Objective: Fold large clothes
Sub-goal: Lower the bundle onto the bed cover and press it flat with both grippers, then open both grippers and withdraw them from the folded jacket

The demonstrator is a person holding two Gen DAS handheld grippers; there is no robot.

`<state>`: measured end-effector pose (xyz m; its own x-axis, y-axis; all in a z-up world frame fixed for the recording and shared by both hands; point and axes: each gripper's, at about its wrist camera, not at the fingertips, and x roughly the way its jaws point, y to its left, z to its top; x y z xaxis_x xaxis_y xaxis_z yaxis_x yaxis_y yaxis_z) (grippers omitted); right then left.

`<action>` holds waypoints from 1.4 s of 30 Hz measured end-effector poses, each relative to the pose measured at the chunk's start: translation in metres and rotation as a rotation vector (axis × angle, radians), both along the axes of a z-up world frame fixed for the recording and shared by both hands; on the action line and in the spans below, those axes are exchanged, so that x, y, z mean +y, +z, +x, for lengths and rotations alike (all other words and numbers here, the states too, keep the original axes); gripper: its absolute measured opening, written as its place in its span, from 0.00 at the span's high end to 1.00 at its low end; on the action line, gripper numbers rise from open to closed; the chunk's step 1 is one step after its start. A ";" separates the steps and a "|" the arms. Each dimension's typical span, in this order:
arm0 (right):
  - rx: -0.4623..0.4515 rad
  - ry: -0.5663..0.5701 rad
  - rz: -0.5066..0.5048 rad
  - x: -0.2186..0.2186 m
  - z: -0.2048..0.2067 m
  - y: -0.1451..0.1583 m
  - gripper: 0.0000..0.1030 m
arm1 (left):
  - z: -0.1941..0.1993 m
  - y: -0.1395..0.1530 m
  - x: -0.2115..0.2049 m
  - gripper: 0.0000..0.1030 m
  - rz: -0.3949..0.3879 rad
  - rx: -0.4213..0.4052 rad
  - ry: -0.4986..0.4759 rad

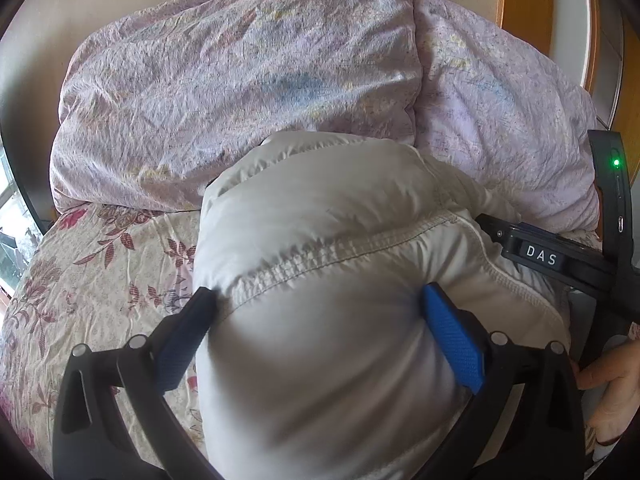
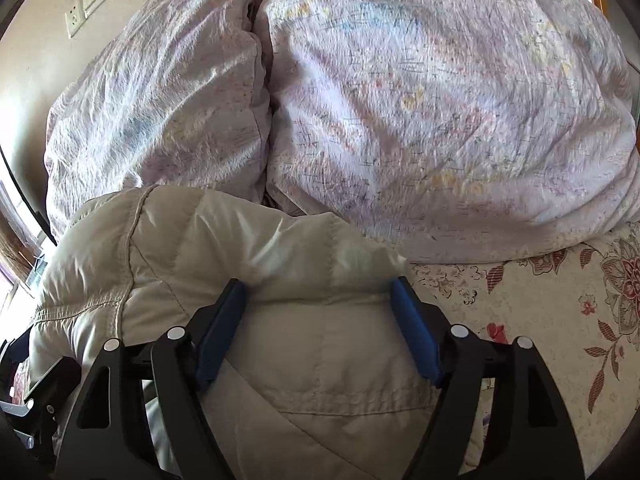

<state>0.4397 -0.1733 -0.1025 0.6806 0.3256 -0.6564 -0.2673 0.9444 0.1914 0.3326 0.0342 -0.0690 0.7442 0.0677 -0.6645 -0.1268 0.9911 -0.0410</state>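
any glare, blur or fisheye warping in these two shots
Left wrist view: strong fisheye bend with dark corners, overexposed window at the left edge, puffy jacket soft-focused up close. Right wrist view: same warping, sunlit sheen on the jacket, wall socket curved near the rim, duvet evenly lit.

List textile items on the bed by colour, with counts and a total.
Cream puffy jacket: 1
Lilac duvet bundles, left and right: 2
Floral bedsheet: 1
Total: 4
Both grippers, left gripper and right gripper, have jaws spread around the jacket's bulk.
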 end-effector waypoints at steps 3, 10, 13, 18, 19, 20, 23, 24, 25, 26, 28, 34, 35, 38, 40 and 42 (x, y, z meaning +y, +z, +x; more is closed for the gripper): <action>0.006 0.000 0.008 0.000 0.006 -0.007 0.20 | 0.003 -0.005 -0.001 0.02 0.005 -0.012 0.010; 0.026 0.014 0.057 -0.006 0.015 -0.018 0.17 | 0.004 -0.015 0.000 0.02 -0.003 -0.054 0.021; 0.033 0.019 0.074 -0.009 0.018 -0.022 0.16 | 0.003 -0.018 0.000 0.02 -0.006 -0.073 0.026; 0.031 0.010 0.070 -0.010 0.021 -0.025 0.14 | 0.003 -0.019 0.001 0.02 -0.014 -0.082 0.029; 0.028 -0.003 0.061 -0.010 0.021 -0.025 0.12 | 0.003 -0.019 0.001 0.02 -0.013 -0.084 0.031; 0.032 -0.026 0.048 -0.009 0.020 -0.026 0.07 | 0.002 -0.019 0.001 0.02 -0.011 -0.084 0.032; 0.049 -0.065 0.058 -0.013 0.018 -0.030 0.05 | 0.000 -0.015 -0.001 0.02 0.001 -0.074 0.032; 0.057 -0.072 0.070 -0.017 0.016 -0.030 0.04 | -0.002 -0.013 -0.001 0.02 0.002 -0.070 0.029; 0.066 -0.075 0.085 -0.022 0.013 -0.029 0.04 | -0.004 -0.011 0.000 0.02 0.002 -0.064 0.022; 0.075 -0.077 0.102 -0.027 0.008 -0.029 0.04 | -0.008 -0.009 0.001 0.02 -0.003 -0.058 0.016; 0.087 -0.077 0.135 -0.037 -0.004 -0.027 0.04 | -0.016 -0.005 0.003 0.02 -0.013 -0.056 0.018; 0.073 -0.081 0.136 -0.053 -0.041 -0.016 0.05 | -0.047 0.006 0.004 0.02 -0.009 -0.069 0.030; 0.059 -0.081 0.123 -0.053 -0.049 -0.013 0.05 | -0.053 0.007 0.002 0.02 0.002 -0.073 0.028; 0.021 -0.097 0.038 -0.055 -0.068 -0.006 0.05 | -0.070 0.013 -0.005 0.02 0.048 -0.076 0.016; 0.022 -0.108 -0.026 -0.056 -0.080 -0.008 0.05 | -0.082 0.015 -0.009 0.02 0.073 -0.072 0.009; 0.008 -0.121 -0.041 -0.058 -0.093 -0.005 0.05 | -0.095 0.018 -0.012 0.02 0.081 -0.076 0.006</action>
<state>0.3470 -0.2309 -0.1074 0.7077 0.2144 -0.6732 -0.1499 0.9767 0.1534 0.2376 0.0221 -0.0507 0.7919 0.1236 -0.5980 -0.1323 0.9908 0.0296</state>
